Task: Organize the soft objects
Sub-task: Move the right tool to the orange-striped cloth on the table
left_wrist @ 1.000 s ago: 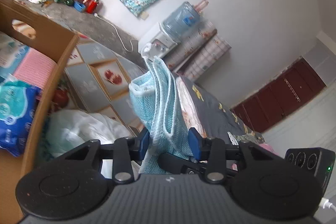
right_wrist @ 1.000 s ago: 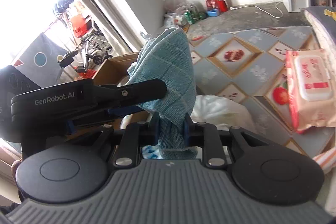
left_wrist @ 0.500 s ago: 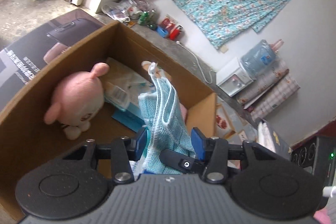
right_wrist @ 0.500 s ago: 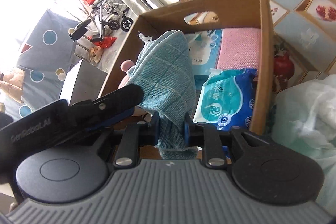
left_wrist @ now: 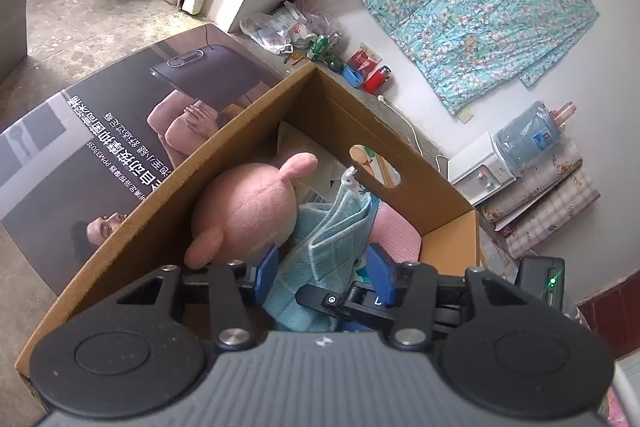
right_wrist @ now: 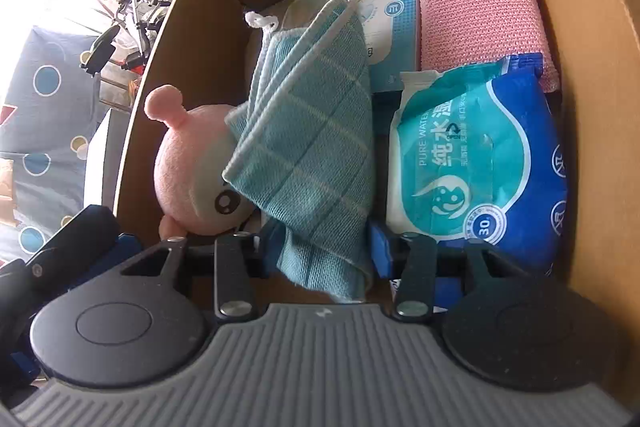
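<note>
Both your left claw [left_wrist: 323, 263] and right claw [right_wrist: 323, 247] have just been opening around the teal cloth [right_wrist: 308, 131], now slack inside the cardboard box [right_wrist: 560, 27] against the pink plush [right_wrist: 188, 163]; next, draw both claws clear.

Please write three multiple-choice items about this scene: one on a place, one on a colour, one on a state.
1. Where is the pink plush toy relative to the cardboard box?
A) inside it
B) under it
C) far outside it

2. What colour is the checked towel?
A) red
B) blue-green
C) yellow

3. The box's top is:
A) taped shut
B) open
C) covered by a lid

Answers:
1 A, the box walls surround the toy.
2 B, its weave is blue-green with pale lines.
3 B, the contents show from above.
</note>
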`<state>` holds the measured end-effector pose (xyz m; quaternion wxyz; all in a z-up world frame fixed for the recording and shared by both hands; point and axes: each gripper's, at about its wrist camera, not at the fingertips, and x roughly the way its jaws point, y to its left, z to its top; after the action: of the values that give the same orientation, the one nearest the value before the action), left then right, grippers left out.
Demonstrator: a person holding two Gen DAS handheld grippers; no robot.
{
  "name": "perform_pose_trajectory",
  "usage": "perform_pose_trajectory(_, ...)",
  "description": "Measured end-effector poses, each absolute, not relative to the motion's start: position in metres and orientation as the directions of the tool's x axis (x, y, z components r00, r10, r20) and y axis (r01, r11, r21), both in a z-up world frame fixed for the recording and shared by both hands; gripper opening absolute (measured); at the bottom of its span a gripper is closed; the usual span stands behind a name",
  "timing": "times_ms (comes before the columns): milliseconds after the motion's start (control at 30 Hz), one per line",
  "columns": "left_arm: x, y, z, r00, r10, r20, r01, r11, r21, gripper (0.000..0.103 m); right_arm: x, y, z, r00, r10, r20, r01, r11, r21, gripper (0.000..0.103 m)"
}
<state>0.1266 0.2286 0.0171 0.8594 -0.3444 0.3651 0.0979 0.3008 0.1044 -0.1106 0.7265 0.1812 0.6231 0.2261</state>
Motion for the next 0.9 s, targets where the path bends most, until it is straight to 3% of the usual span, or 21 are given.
perform_pose_trajectory(133, 0.126, 0.225, 0.021, 0.721, -0.088, -0.688, -0.409, 0.748, -0.523, 0.052, 0.297, 0.1, -0.092, 0.168, 0.561, -0.811, -0.132, 0.828, 0.546, 0.058)
perform_pose_trajectory(333, 0.112, 0.215, 0.034, 0.754, -0.062, -0.653, -0.386, 0.763, -0.518, 0.061, 0.296, 0.075, -0.057, 0.252, 0.585, -0.771, -0.163, 0.811, 0.562, 0.066)
perform_pose_trajectory(533, 0.09, 0.189, 0.063, 0.803, -0.057, -0.593, -0.304, 0.816, -0.491, 0.076, 0.264, 0.03, -0.019, 0.361, 0.593, -0.72, -0.216, 0.804, 0.554, 0.073)
perform_pose_trajectory(700, 0.073, 0.141, 0.08, 0.827, -0.115, -0.551, -0.166, 0.885, -0.434, 0.088, 0.214, -0.033, 0.016, 0.488, 0.555, -0.674, -0.268, 0.83, 0.489, 0.077)
perform_pose_trajectory(900, 0.052, 0.072, 0.081, 0.822, -0.252, -0.511, 0.04, 0.92, -0.389, 0.095, 0.145, -0.138, 0.044, 0.665, 0.39, -0.637, -0.207, 0.916, 0.344, 0.083)
